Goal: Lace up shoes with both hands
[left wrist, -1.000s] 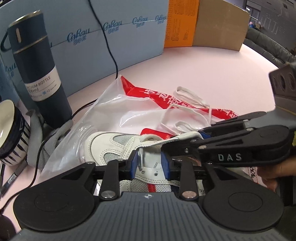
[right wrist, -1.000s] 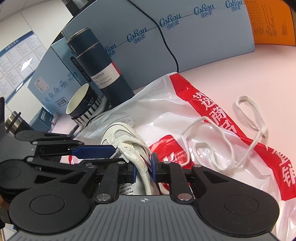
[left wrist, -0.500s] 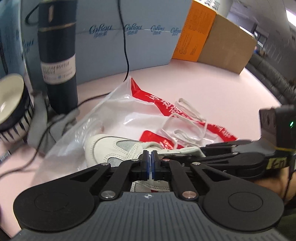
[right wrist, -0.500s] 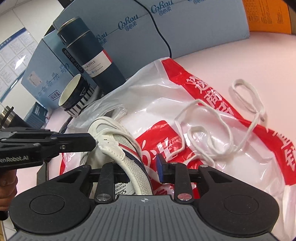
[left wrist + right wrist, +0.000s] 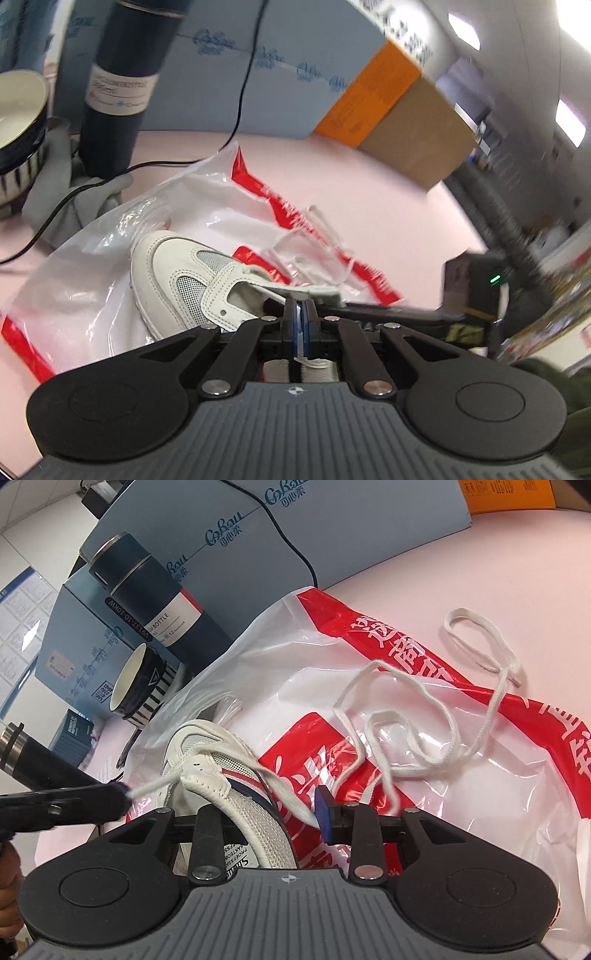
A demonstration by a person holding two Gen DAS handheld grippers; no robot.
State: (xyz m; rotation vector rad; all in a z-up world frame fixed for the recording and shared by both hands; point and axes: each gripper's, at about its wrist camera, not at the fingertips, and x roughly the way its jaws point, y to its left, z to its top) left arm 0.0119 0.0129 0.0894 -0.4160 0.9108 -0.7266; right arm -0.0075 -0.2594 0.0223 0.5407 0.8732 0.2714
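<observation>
A white sneaker (image 5: pixel 184 273) with a red and navy stripe lies on a plastic bag, toe pointing away in both views. My left gripper (image 5: pixel 300 321) is shut on the white lace end, which shows between its blue pads. In the right wrist view the left gripper (image 5: pixel 123 794) holds a short taut lace stretch (image 5: pixel 155 784) coming out of an eyelet. My right gripper (image 5: pixel 266 812) is open, its jaws wide apart on either side of the sneaker's (image 5: pixel 236 775) side wall. The rest of the lace (image 5: pixel 424 738) lies in loose loops on the bag.
The red and white plastic bag (image 5: pixel 369 638) covers the pink table (image 5: pixel 498 572). A dark blue vacuum bottle (image 5: pixel 147 590), a striped cup (image 5: pixel 144 686), blue boxes (image 5: pixel 258 542) and a black cable (image 5: pixel 242 92) stand behind. An orange and cardboard box (image 5: pixel 399 110) sits far right.
My left gripper closed on the lace end and pulled it out leftward, away from the shoe. My right gripper let go of the shoe's edge and opened wide.
</observation>
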